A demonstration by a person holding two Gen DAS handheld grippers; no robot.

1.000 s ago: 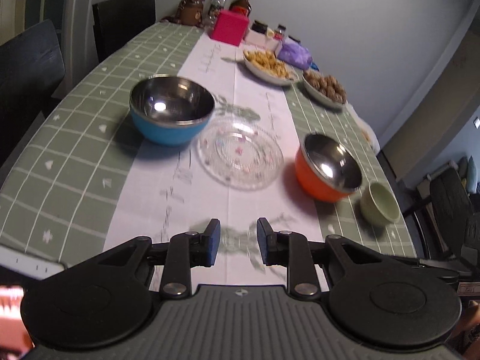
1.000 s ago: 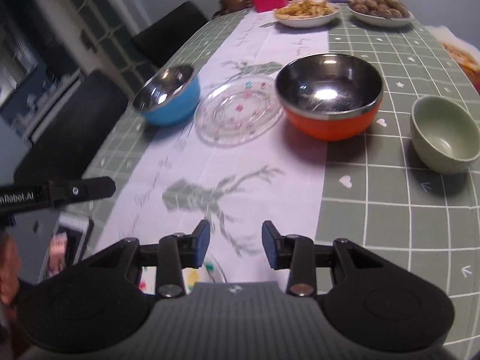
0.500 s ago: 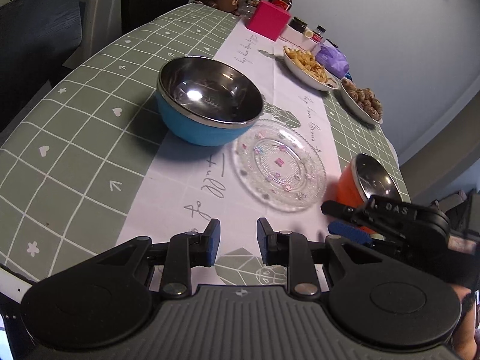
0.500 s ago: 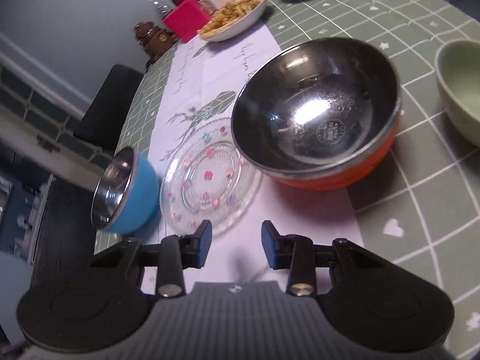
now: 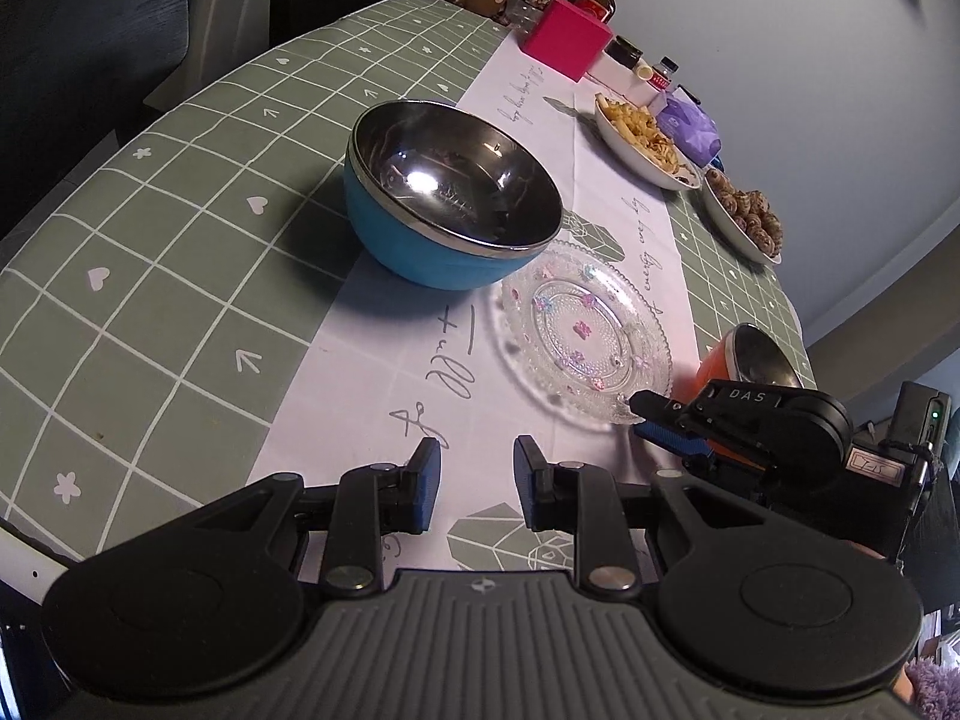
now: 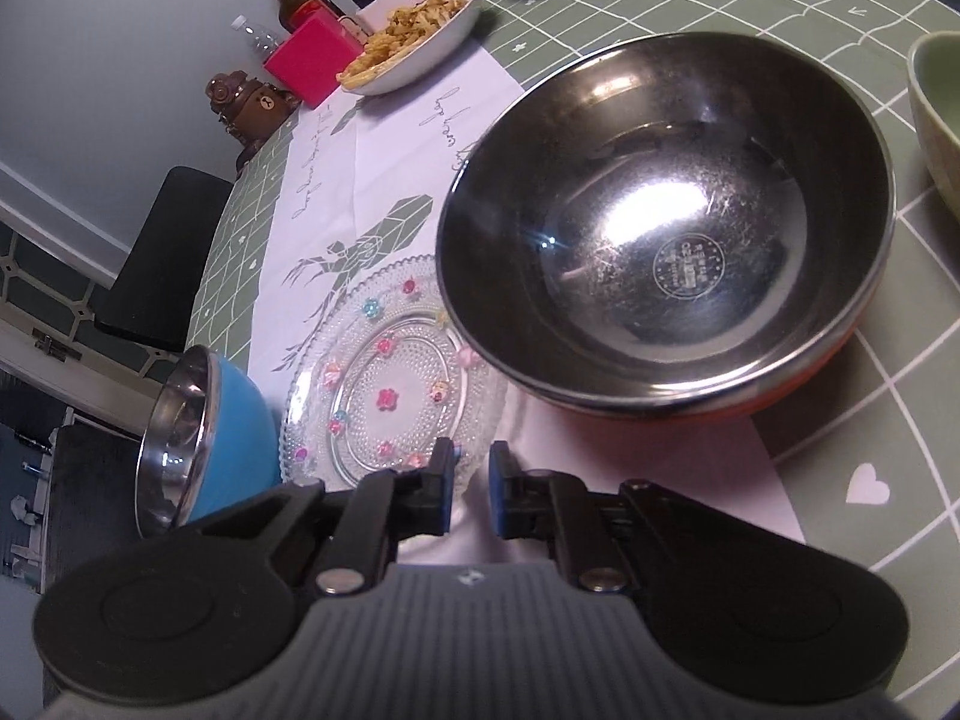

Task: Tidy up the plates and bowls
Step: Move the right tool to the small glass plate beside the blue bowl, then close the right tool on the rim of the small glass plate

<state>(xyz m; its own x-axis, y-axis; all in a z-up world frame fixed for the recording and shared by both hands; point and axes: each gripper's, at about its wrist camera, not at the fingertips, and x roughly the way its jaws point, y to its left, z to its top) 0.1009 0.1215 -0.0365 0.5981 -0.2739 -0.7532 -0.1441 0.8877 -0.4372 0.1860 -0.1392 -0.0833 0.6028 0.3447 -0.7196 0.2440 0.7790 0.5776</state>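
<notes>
**Spotter:** Green checked cloth covers your counter point(image 5: 180, 276), with a white runner down the middle. On it, from big to small, are the blue bowl point(image 5: 444, 204) at centre frame in the left wrist view and the orange bowl point(image 6: 666, 228) filling the upper right of the right wrist view. The glass plate point(image 5: 582, 330) lies flat between them, and a small green bowl point(image 6: 936, 114) is cut off at the right edge.

**Operator:** What just changed?

**Spotter:** Your right gripper point(image 6: 469, 483) has just closed its jaws. The near rim of the glass plate runs between them, so I read that as clamped on the rim. That makes the plate your first piece, and it looks ready to lift.

**Operator:** And my left?

**Spotter:** Your left gripper point(image 5: 474, 489) hangs over bare runner at the bottom centre. Its jaws are a little apart with nothing between them.

**Operator:** Do the views differ?

**Spotter:** Yes. The left wrist view catches your right gripper side-on at the lower right, one finger over the plate's edge and one under it. The right wrist view cannot show that. The left view gives only a sliver of the orange bowl and misses the green bowl altogether. Mind the orange bowl, which sits just beside the plate's rim.
</notes>
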